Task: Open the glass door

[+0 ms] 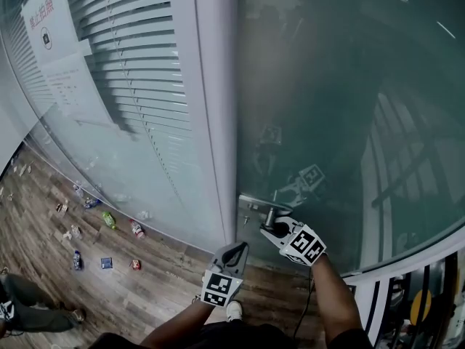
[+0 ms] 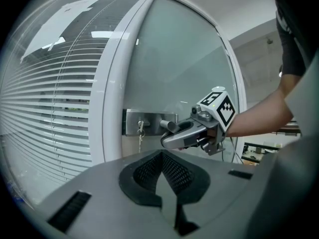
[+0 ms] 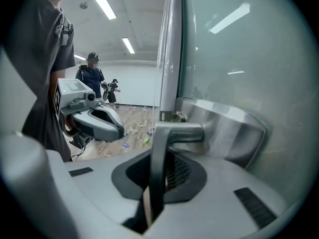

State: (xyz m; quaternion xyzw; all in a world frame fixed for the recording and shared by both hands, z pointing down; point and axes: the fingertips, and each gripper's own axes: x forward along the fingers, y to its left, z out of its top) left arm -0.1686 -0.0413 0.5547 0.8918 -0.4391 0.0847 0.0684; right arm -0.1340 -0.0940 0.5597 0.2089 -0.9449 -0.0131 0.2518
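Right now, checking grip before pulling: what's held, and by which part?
Right hand-held gripper clamps the silver metal door lever by its bar; left hand-held gripper empty.

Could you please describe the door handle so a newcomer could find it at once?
Find the glass door right of the white frame. On its left edge sits a metal plate; the handle is the lever beside the hanging key, clamped in the right gripper.

head view looks steeply down; both gripper views closely share the handle (image 3: 177, 132).
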